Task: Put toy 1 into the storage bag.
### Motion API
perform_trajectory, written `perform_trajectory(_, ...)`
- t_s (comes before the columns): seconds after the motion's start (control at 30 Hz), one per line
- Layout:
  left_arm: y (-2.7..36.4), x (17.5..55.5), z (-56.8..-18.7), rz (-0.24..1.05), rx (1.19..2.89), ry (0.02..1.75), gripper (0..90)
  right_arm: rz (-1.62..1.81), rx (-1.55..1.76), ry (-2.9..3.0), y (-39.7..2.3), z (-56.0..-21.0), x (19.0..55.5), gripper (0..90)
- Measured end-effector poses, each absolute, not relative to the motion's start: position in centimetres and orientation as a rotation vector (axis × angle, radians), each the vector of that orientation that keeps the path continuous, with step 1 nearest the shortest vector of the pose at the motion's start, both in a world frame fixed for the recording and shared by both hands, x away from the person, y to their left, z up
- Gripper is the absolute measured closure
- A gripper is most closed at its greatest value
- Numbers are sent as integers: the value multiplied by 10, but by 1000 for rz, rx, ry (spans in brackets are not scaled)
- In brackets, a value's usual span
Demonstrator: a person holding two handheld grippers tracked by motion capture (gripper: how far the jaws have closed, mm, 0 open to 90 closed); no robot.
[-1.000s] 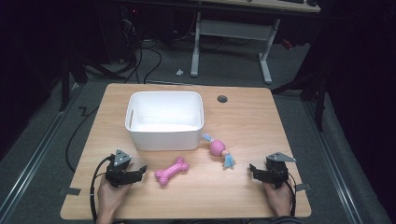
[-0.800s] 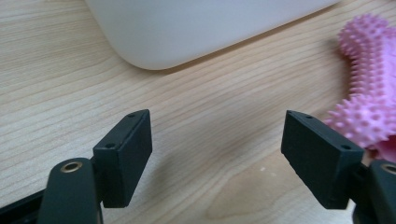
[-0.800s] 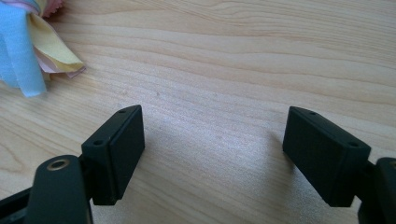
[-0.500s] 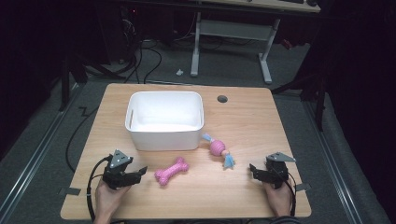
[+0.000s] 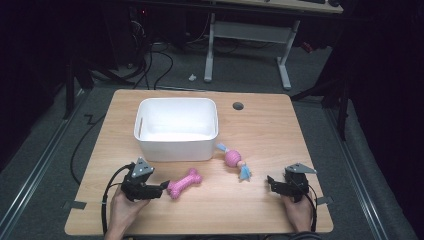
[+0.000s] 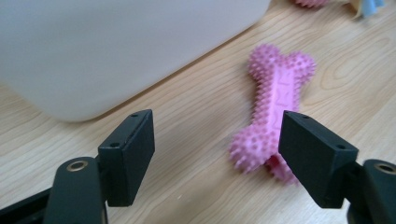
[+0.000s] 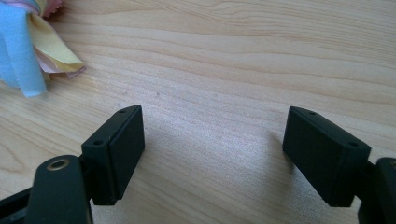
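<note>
The counter (image 5: pixel 280 125) carries a white bin (image 5: pixel 176 128) that looks empty, so no toy has gone in yet, and the work seems to be at its very start.

In front of the bin, just off its near right corner, lies the pink bone (image 5: pixel 184 182), flat on the wood and untouched. The ball toy (image 5: pixel 234 160), with its blue and yellow tassels, lies to the right of the bin's near corner, also loose.

The left claw (image 5: pixel 159 189) sits in front of the bin's left half with its jaws spread wide. In the left gripper view the bone (image 6: pixel 273 121) lies ahead, its near end beside the right-hand jaw, nothing gripped. The right claw (image 5: pixel 274 184) rests well to the right of the bin, jaws likewise apart over bare wood.

By my reading, left to do: close on the bone, lift it, drop it in the bin, then likely the same for the ball toy.
</note>
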State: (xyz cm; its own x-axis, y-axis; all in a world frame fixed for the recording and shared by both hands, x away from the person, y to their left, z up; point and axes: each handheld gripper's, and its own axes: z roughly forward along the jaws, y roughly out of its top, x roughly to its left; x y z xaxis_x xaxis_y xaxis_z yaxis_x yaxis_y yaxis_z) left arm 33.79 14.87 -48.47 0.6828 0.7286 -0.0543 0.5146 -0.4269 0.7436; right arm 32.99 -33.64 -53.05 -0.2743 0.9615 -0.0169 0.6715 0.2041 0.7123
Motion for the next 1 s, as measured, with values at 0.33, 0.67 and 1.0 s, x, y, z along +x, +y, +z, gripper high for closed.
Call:
perform_trajectory(0.33,120,344,-484,326,2192,877,298,831,1514,2022,-336,-531,330,209)
perform_trajectory(0.67,93,352,-490,304,2275,812,329,831,1514,2022,-336,-531,330,209)
perform_trajectory(1.0,68,360,-503,274,2365,774,392,832,1514,2022,-336,-531,330,209)
